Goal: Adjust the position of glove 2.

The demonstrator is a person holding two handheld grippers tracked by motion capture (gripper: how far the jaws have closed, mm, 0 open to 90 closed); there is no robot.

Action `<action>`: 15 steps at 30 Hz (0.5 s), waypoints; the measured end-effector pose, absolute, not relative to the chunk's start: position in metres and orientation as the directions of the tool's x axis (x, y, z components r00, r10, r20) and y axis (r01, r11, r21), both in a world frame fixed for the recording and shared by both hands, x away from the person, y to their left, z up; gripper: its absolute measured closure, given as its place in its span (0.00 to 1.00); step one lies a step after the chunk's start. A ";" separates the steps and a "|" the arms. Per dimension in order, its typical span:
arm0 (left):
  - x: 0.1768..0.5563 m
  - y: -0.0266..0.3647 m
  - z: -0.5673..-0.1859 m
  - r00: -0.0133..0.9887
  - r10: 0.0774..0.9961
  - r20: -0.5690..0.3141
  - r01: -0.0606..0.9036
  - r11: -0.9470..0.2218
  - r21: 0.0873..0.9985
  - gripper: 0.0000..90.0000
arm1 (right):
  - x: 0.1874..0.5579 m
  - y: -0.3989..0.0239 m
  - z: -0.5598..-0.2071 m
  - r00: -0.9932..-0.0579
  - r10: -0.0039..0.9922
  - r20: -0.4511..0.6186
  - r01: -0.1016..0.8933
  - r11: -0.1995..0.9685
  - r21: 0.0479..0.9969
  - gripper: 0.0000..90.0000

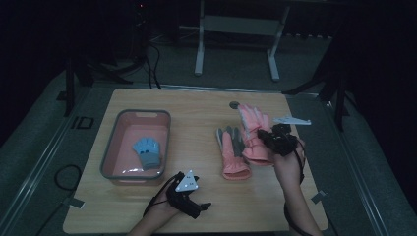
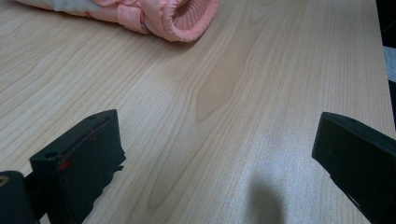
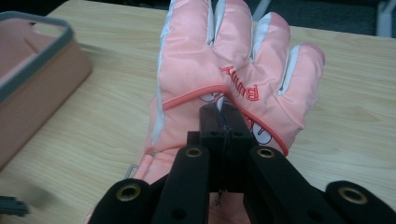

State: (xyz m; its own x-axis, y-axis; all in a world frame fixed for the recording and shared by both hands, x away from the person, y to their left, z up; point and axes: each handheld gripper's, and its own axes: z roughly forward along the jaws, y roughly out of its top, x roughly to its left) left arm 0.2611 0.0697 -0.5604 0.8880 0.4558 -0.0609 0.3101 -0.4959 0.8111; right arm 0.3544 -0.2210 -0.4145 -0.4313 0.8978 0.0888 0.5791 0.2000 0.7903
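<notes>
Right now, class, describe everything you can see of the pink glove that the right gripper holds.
The pink glove looks like padded, shiny fabric, with pale grey strips between its fingers, a red piping line and red lettering on its back. The right gripper is shut on its back, pinching up the fabric. Its fingers point toward the table's far edge. Its cuff lies beside a second pink glove.

A bin (image 1: 112, 147) is set at the left centre of the high view, on the surface (image 1: 196, 206), and a small glove (image 1: 147, 151) lies inside it. Right of centre, a flat glove (image 1: 232, 153) is laid on the surface. Just to its right, a second glove (image 1: 253, 132) is pinched by the right gripper (image 1: 268, 136). The left gripper (image 1: 204, 206) is placed at the lower centre, below the bin.
</notes>
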 end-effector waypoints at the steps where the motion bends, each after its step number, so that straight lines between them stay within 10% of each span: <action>1: 0.261 0.070 -0.560 0.887 0.457 -0.061 0.311 -0.495 0.812 0.02 | 0.354 -0.209 -0.418 -0.446 0.891 0.088 0.583 0.214 0.784 0.99; 15: 0.261 0.070 -0.560 0.888 0.456 -0.067 0.314 -0.494 0.811 0.02 | 0.361 -0.179 -0.471 -0.388 0.918 0.086 0.658 0.210 0.723 0.99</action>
State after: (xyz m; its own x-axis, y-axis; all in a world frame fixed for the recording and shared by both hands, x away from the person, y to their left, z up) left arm 0.2607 0.0697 -0.5601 0.8876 0.4557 -0.0667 0.3143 -0.4935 0.8110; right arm 0.3613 -0.1786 -0.4705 -0.3881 0.9176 0.0860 0.6577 0.2104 0.7232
